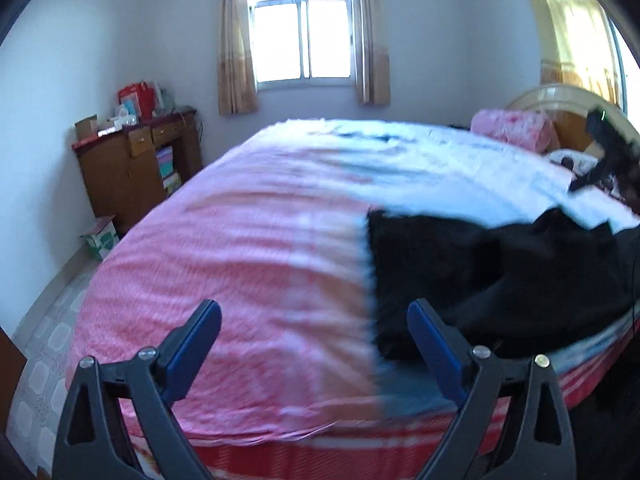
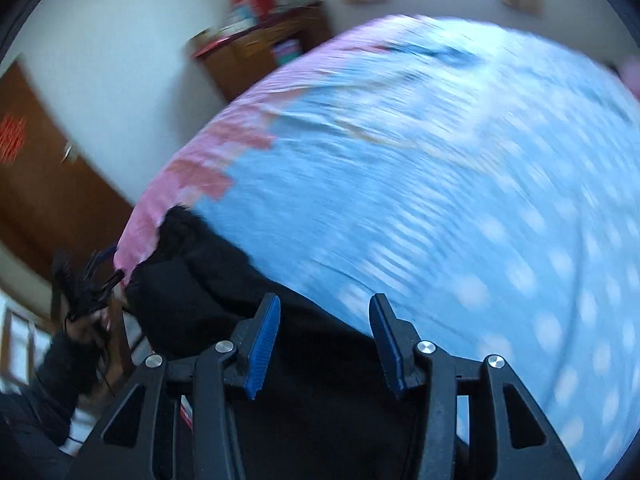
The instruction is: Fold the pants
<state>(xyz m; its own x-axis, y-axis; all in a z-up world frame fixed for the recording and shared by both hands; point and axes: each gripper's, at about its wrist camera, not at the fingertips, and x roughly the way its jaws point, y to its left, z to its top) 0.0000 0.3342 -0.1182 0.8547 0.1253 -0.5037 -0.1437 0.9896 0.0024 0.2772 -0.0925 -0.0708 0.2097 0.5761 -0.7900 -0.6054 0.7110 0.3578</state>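
Black pants (image 1: 492,276) lie bunched on the bed near its front right edge. My left gripper (image 1: 314,312) is open and empty, above the pink part of the cover, its right finger beside the pants' left edge. In the right wrist view the pants (image 2: 224,292) lie at the bed's near edge, running under my right gripper (image 2: 324,308), which is open with nothing between its fingers. The right gripper (image 1: 600,152) also shows far right in the left wrist view. Both views are motion-blurred.
The bed cover (image 1: 240,264) is pink on the left and blue with white dots (image 2: 460,200) on the right. A pink pillow (image 1: 516,128) lies by the headboard. A wooden cabinet (image 1: 136,164) stands left of the bed, a brown door (image 2: 44,184) behind.
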